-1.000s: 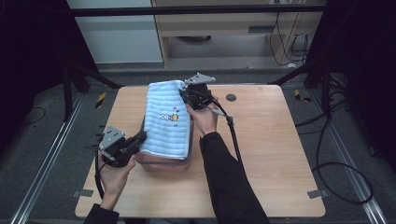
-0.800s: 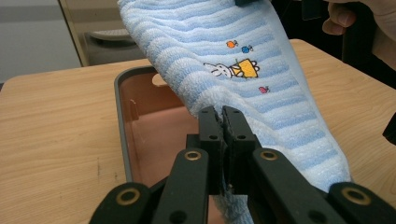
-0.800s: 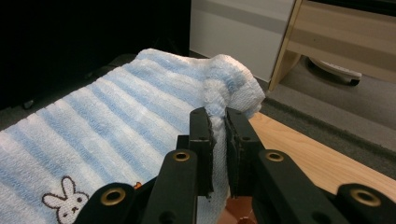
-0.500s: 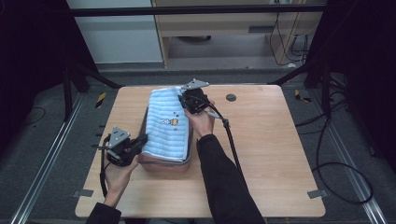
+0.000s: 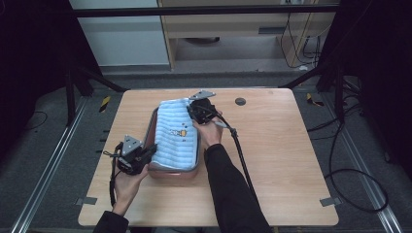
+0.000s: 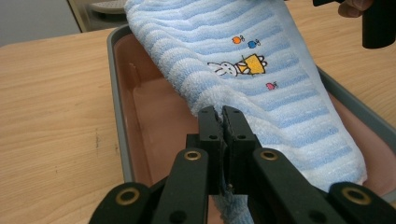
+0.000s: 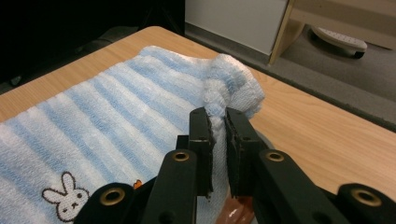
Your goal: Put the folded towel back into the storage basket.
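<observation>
Towel [image 5: 176,136]: blue-and-white striped terry, soft looped pile, small rabbit print, draped lengthwise over the tray [image 5: 154,127], its long axis running from the tray's near end to its far end. Tray: shallow oblong, grey rim, pink smooth interior, on a wooden table [image 5: 291,145]. Left gripper [image 6: 223,116] pinches the towel's corner at the tray's near end; right gripper [image 7: 217,122] pinches a bunched corner at the far end, jaws narrow on cloth.

no readable text, towel [image 6: 261,79] bears only a rabbit picture
</observation>
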`<state>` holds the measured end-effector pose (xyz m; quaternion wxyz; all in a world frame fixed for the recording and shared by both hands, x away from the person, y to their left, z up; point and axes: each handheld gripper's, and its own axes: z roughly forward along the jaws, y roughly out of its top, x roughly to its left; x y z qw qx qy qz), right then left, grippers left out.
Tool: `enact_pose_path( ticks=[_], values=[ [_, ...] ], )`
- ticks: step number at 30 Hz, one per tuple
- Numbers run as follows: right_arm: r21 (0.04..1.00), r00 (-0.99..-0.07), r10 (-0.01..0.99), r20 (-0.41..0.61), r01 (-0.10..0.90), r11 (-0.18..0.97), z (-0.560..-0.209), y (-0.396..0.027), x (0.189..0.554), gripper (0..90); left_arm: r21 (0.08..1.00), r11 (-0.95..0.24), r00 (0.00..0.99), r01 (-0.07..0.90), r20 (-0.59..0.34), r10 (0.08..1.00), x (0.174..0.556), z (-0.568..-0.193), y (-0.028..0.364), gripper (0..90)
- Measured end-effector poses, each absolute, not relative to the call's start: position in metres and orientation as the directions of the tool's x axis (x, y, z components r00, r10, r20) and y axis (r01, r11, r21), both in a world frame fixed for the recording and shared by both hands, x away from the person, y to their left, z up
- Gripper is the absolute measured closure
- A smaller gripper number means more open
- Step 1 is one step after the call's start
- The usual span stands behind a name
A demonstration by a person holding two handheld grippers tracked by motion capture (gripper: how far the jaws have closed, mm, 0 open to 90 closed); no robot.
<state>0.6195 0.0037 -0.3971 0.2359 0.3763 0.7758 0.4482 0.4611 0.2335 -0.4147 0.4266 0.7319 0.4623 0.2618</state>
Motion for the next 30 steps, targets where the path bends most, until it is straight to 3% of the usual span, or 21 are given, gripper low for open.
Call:
enact_pose_path(
  ticks=[18, 22, 25, 30],
  values=[
    [0.828, -0.612, 0.790, -0.023, 0.432, 0.358, -0.422, 0.004, 0.617, 79.0, 0.825, -0.238, 0.421, 0.512, 0.001, 0.907, 0.463, -0.431, 0.231, 85.6],
    [0.812, -0.617, 0.787, -0.021, 0.449, 0.373, -0.425, 0.005, 0.616, 73.4, 0.825, -0.231, 0.417, 0.516, -0.006, 0.909, 0.463, -0.431, 0.231, 82.4],
    [0.812, -0.614, 0.788, -0.027, 0.446, 0.376, -0.425, 0.004, 0.613, 63.6, 0.832, -0.224, 0.411, 0.508, -0.006, 0.911, 0.462, -0.429, 0.232, 78.7],
    [0.839, -0.612, 0.790, -0.028, 0.415, 0.351, -0.415, -0.004, 0.606, 58.3, 0.845, -0.218, 0.407, 0.489, 0.000, 0.914, 0.460, -0.425, 0.234, 75.0]
  ],
)
